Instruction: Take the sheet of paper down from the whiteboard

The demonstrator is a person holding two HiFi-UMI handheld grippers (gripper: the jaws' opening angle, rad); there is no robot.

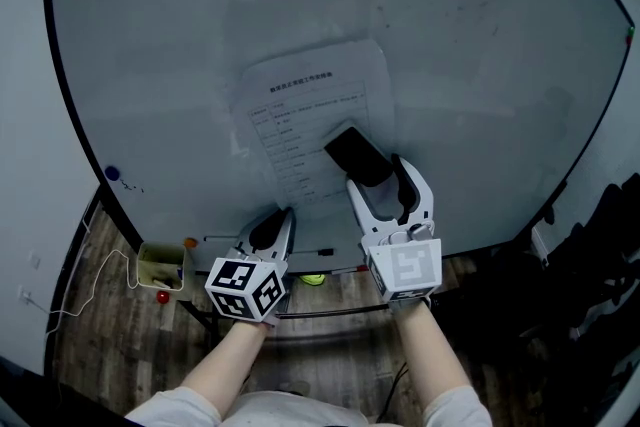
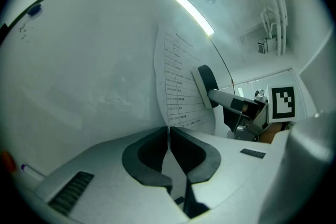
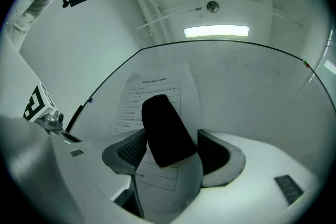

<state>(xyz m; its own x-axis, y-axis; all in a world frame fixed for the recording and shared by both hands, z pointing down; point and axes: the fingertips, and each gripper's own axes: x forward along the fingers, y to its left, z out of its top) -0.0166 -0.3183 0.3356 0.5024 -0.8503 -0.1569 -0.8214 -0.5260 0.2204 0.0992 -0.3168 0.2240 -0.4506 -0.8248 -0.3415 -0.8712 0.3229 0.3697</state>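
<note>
A printed sheet of paper (image 1: 300, 105) hangs on the whiteboard (image 1: 180, 45) and bows off it. Its lower left corner runs into my left gripper (image 1: 285, 213), which is shut on it. In the left gripper view the jaws (image 2: 169, 131) meet in a thin line on the sheet (image 2: 176, 81). A black block (image 1: 352, 153) lies on the sheet's lower right part. My right gripper (image 1: 375, 170) is closed on it from below. In the right gripper view the block (image 3: 164, 128) fills the gap of that gripper (image 3: 170, 138), with the paper (image 3: 136, 97) behind.
A blue magnet (image 1: 112, 173) sits at the board's left edge. Below the board's left corner hang a small box (image 1: 160, 265), an orange thing (image 1: 190, 242) and a red ball (image 1: 162, 296). Markers lie on the ledge (image 1: 325, 250). Dark gear (image 1: 600, 245) stands at the right.
</note>
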